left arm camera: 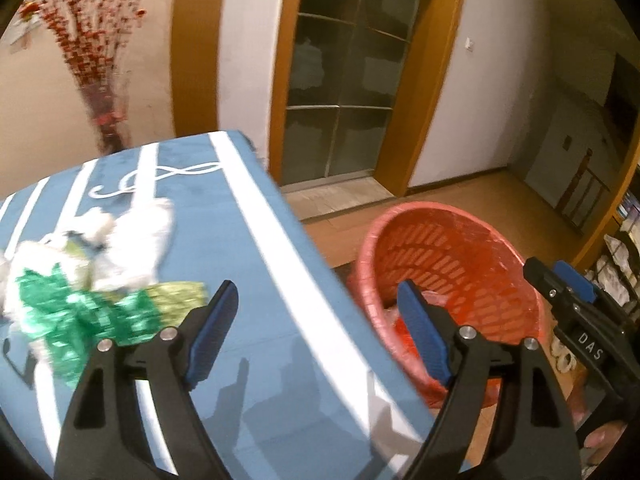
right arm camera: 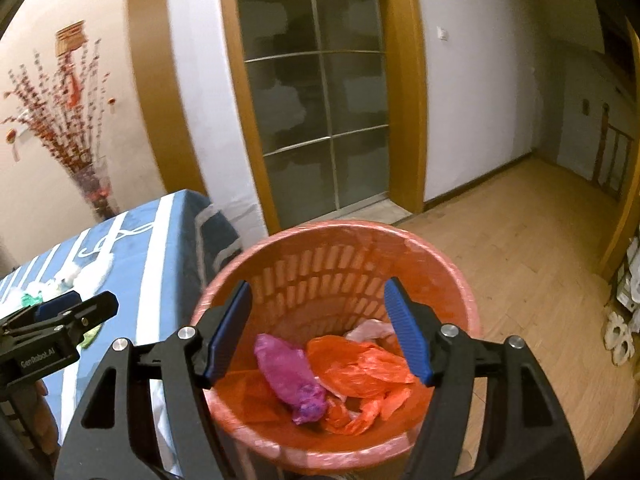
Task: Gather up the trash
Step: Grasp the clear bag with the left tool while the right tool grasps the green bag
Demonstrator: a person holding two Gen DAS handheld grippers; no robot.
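Your left gripper (left arm camera: 316, 336) was wide, empty; green wrapper (left arm camera: 80, 320) lay just left of its fingers. Right gripper (right arm camera: 318, 330) wide above red basket (right arm camera: 448, 272).

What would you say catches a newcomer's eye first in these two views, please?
Probably the red slotted plastic bin on the wooden floor beside the table, with a purple crumpled bag and an orange plastic bag lying inside, under the open right gripper. Next, the pile of white tissue and green foil wrappers on the blue white-striped tablecloth, ahead and left of the open left gripper.
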